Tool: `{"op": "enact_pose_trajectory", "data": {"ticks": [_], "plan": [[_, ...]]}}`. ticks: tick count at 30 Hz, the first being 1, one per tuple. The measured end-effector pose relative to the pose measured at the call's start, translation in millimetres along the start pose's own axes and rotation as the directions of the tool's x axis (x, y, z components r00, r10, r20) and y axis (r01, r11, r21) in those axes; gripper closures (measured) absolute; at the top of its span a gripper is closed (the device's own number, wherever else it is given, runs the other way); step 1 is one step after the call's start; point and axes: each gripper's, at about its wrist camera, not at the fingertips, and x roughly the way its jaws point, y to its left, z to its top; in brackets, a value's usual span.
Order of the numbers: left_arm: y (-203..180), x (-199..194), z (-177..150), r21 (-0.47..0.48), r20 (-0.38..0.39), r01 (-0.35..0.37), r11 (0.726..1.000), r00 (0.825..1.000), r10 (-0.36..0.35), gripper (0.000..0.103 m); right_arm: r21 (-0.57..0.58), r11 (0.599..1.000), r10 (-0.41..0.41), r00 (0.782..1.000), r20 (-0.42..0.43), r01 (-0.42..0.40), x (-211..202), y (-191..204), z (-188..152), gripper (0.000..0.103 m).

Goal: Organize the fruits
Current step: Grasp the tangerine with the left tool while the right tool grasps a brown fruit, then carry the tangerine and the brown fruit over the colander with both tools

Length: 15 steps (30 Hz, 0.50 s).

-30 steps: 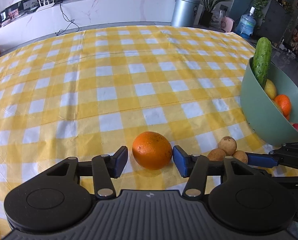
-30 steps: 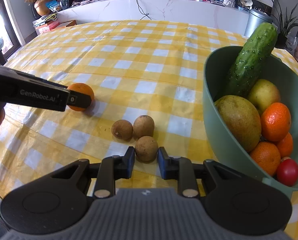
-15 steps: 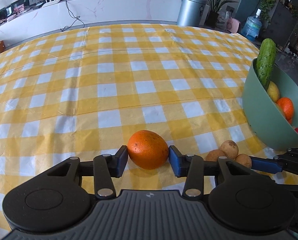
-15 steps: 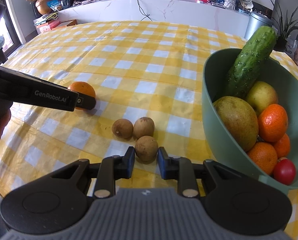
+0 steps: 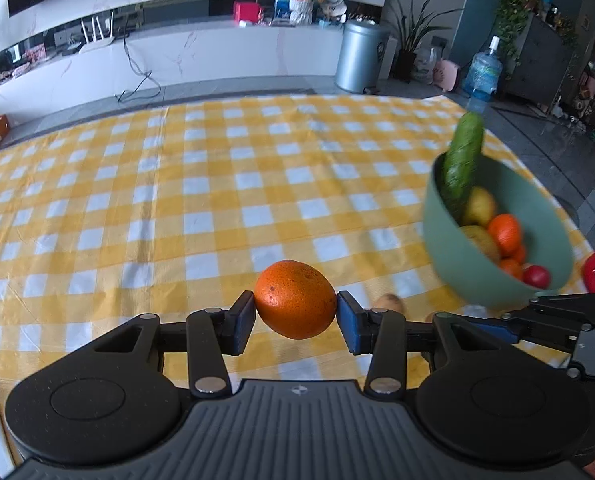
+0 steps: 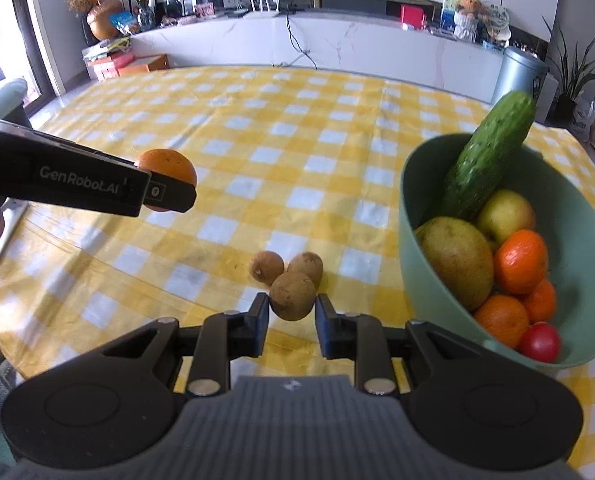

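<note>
Orange point(image 5: 295, 299) between left jaws

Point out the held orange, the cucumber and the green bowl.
orange point(image 5: 295, 300): left wrist view, middle of its peel.
cucumber point(image 6: 485, 160): right wrist view, mid-length of its skin.
green bowl point(image 6: 411, 248): right wrist view, outer left wall.

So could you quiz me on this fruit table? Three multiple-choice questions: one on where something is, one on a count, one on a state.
1. Where is the cucumber?
A. flat on the cloth
B. leaning in the green bowl
C. in the left fingers

2. How many small brown fruits lie on the cloth, not counting the held one?
A. two
B. four
C. none

3. What is the left gripper doing?
A. hanging empty
B. gripping a tomato
C. holding an orange clear of the cloth

Answers:
1 B, it pokes over the rim.
2 A, a pair sits beyond the right gripper, which pinches a third.
3 C, both pads press it.
</note>
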Motion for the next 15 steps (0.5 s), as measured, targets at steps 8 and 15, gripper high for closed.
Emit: {"op": "enact_pose_trajectory", "data": {"ticks": [8, 15], "plan": [[-32, -30, 6, 0.044, 0.074, 0.033, 0.999, 0.997, -0.036, 0.053, 0.021, 1.000, -0.001, 0.997, 0.083, 0.000, -38, -11, -1, 0.082], [-65, -45, 13, 0.104, 0.104, 0.042, 0.994, 0.993, -0.053, 0.053, 0.056, 0.998, -0.015, 0.989, 0.147, 0.007, -65, -31, -8, 0.082]]}}
